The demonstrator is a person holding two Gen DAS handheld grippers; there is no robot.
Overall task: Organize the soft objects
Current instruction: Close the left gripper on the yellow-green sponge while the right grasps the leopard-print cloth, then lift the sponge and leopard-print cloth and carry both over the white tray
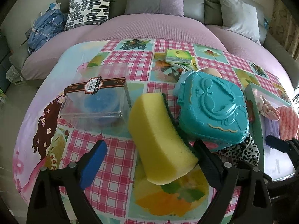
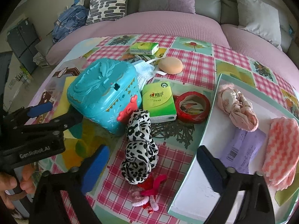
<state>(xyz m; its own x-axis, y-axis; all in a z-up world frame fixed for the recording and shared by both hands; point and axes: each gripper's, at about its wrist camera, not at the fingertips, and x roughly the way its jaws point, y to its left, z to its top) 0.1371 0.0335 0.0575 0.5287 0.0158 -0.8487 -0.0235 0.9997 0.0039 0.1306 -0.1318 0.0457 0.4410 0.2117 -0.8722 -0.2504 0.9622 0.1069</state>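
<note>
A yellow sponge [image 1: 160, 138] with a dark scouring side lies tilted between the fingers of my left gripper [image 1: 149, 160], leaning against the right finger; the jaws stand wide and open. My right gripper [image 2: 153, 169] is open over a leopard-print cloth [image 2: 140, 145], its right finger over the white tray [image 2: 196, 192]. The tray holds a pink knotted cloth [image 2: 237, 108], a pink-and-white zigzag cloth [image 2: 282, 151] and a lilac packet [image 2: 244, 149]. A small red and pink fabric piece [image 2: 149, 192] lies at the front.
A teal plastic case [image 2: 104, 93], [image 1: 213, 108] stands mid-table. Around it lie green tissue packs [image 2: 158, 100], [image 2: 143, 48], a red tape roll [image 2: 193, 106], a face mask [image 2: 143, 69], a peach puff [image 2: 170, 65] and a clear box [image 1: 97, 104]. A sofa stands behind.
</note>
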